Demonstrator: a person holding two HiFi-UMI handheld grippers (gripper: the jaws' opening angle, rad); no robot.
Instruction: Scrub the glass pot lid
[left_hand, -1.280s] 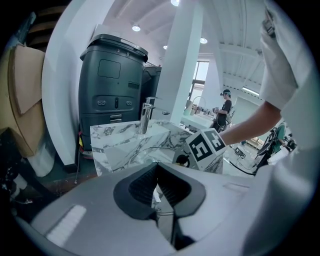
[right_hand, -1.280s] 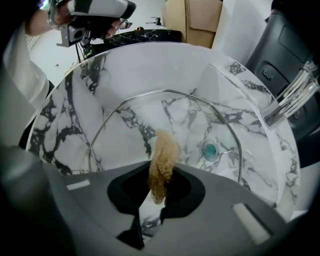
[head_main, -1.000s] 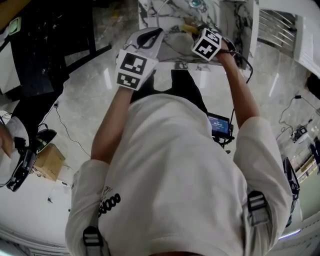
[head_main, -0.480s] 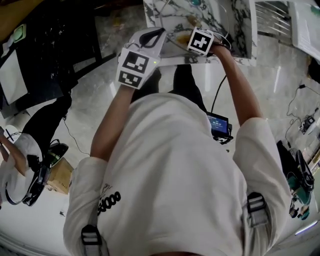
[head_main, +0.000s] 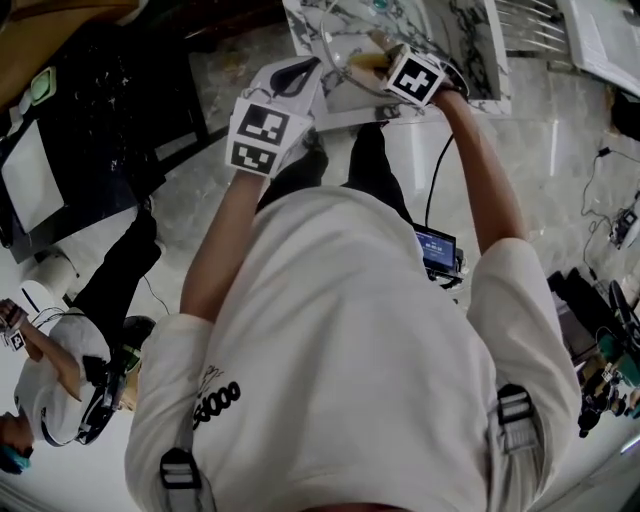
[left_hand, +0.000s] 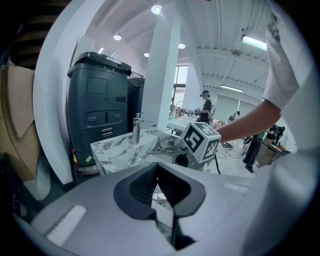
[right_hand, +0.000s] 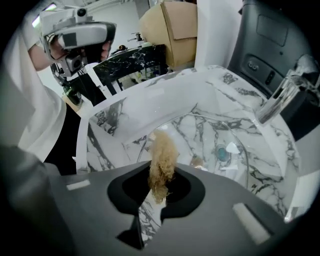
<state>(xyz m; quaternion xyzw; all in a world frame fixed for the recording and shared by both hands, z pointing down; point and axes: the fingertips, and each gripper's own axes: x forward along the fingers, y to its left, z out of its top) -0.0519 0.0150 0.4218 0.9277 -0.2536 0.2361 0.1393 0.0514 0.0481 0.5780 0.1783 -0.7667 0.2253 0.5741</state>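
Over the marble sink (head_main: 470, 40), my left gripper (head_main: 320, 64) is shut on the rim of the clear glass pot lid (head_main: 345, 52). In the left gripper view a thin clear edge of the lid (left_hand: 163, 212) sits between the jaws of that gripper (left_hand: 159, 194). My right gripper (head_main: 378, 58) is shut on a tan fibrous scrubber (right_hand: 161, 159). The scrubber sticks out past the right gripper (right_hand: 159, 192) toward the lid (right_hand: 220, 131), whose round rim arcs across the basin. Whether the scrubber touches the glass I cannot tell.
A chrome faucet (right_hand: 282, 97) stands at the sink's far right, with a drain (right_hand: 220, 152) in the basin floor. A dark bin (left_hand: 97, 100) stands behind the sink. Another person (head_main: 50, 390) sits on the floor at the lower left. A small screen (head_main: 437, 250) hangs by my hip.
The right gripper has shifted slightly up and right over the lid with the scrubber. The left gripper stays in about the same place. The person at the lower left has moved.
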